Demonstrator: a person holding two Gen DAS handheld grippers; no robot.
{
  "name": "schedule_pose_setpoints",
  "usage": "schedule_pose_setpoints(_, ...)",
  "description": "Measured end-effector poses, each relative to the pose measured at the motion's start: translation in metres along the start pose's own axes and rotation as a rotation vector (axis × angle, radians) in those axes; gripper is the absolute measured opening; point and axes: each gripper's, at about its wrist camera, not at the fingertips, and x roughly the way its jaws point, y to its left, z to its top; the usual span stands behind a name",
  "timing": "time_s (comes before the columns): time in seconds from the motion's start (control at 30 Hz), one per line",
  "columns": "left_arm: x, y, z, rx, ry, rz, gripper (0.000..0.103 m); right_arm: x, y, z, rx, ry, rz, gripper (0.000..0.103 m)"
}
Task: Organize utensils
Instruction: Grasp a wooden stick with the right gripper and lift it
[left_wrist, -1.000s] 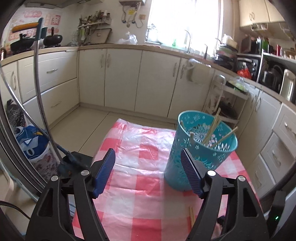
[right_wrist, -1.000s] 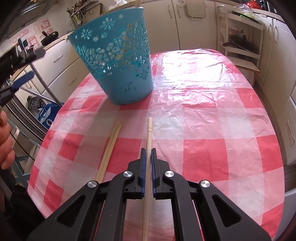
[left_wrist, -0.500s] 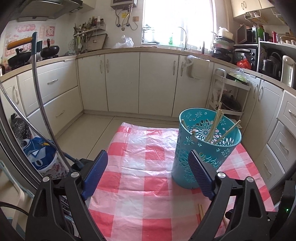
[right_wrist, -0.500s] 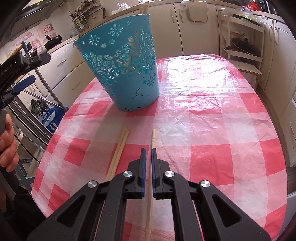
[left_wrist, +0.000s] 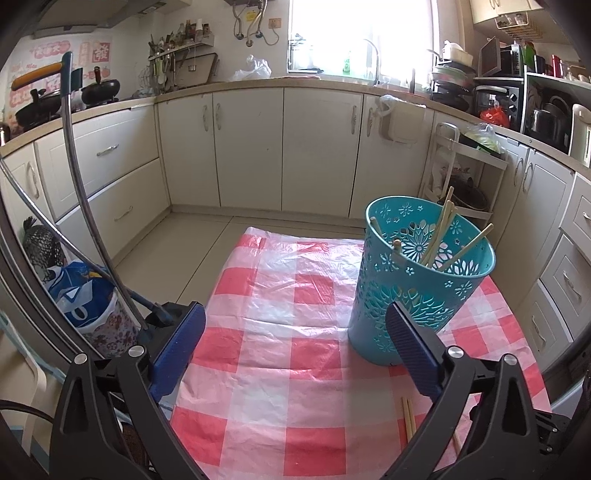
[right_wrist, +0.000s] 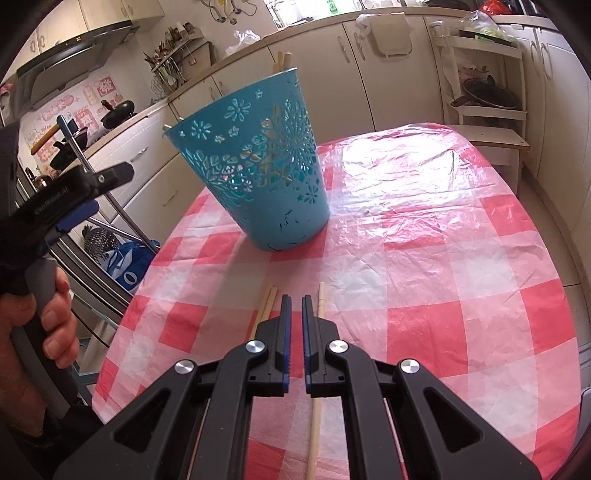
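Teal cutout basket (left_wrist: 417, 280) sits upright on the table w/ a red/white check plastic cloth (left_wrist: 280, 332). A handful of wooden chopsticks (left_wrist: 441, 236) stick out of it, leaning on the rim. More chopsticks on the cloth nearer the person: a pair (right_wrist: 266, 306) side by side, plus a single one (right_wrist: 320, 295) just right of them.

Left gripper (left_wrist: 295, 328) hangs over the near-left part of the table, jaws opening and already really wide, nothing between them but cloth. Its right finger overlaps the basket's base in its own cam; can't tell if it touches. Right-wrist cam shows the hand (right_wrist: 44, 321) wrapped round its handle, off the table's left edge.

Right gripper (right_wrist: 294, 299) is low over the cloth, jaws pinched nearly together w/ nothing in them. The single chopstick runs under its right finger, the pair is just left of the tips.

Lots of bare cloth right of and behind the basket. Off the left table edge: metal poles (left_wrist: 79, 184) and a blue bag (left_wrist: 79, 295) on the floor. Cream kitchen cabinets (left_wrist: 251, 147) all round, window over the counter, white shelf rack (right_wrist: 487, 92) past the far end.
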Motion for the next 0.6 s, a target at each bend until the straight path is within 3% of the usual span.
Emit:
schedule_pose_setpoints(0.13, 0.002, 0.001, 0.000, -0.007, 0.009, 0.001, 0.094, 0.000, 0.000, 0.002, -0.002, 0.006, 0.003, 0.006)
schedule_pose_setpoints(0.4, 0.003, 0.002, -0.001, -0.007, 0.018, 0.007, 0.095, 0.032, 0.003, -0.013, -0.079, 0.176, -0.112, 0.009)
schedule_pose_setpoints(0.6, 0.004, 0.002, -0.001, -0.002, 0.025, 0.007, 0.095, 0.031, 0.018, -0.019, -0.202, 0.162, -0.183, 0.006)
